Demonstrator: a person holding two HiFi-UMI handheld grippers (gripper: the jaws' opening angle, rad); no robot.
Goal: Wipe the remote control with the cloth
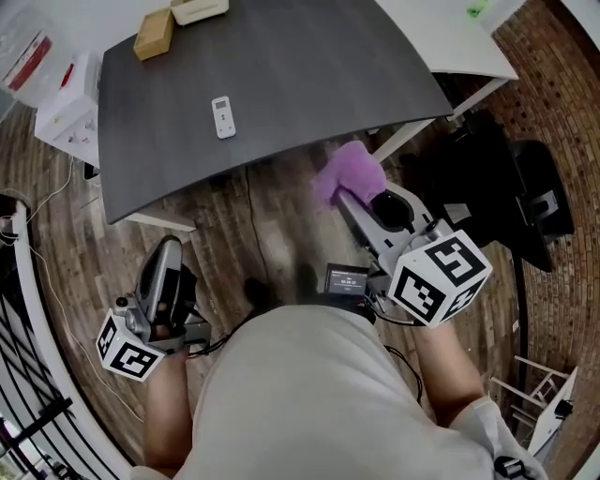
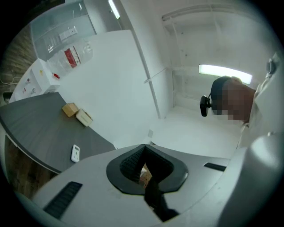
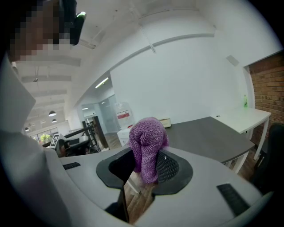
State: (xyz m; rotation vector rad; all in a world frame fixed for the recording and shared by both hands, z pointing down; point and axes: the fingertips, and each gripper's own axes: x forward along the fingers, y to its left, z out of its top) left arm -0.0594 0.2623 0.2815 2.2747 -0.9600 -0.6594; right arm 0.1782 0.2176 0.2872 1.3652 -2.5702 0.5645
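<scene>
Left claw (image 1: pixel 168 247) first: its jaws are pressed together with nothing between them. It hangs off the table over the wood floor, close in by the person's body. The remote control (image 1: pixel 223 117) lies flat on the dark grey table (image 1: pixel 309 75), well ahead of this claw and a touch to its right in the head view. In the left gripper view the white remote (image 2: pixel 75 153) sits off to the left of the jaws, well apart from them.

Over to the right claw (image 1: pixel 352 201): it has the purple cloth (image 1: pixel 347 174) clamped, and the fabric bunches up out of the jaw tips (image 3: pixel 148 142). This claw hovers just short of the table's near edge, with the remote ahead of it and off to its left, nowhere near touching.

Far beyond both claws, at the table's back edge, sit a brown box (image 1: pixel 154 34) and a pale box (image 1: pixel 199 9) side by side.
</scene>
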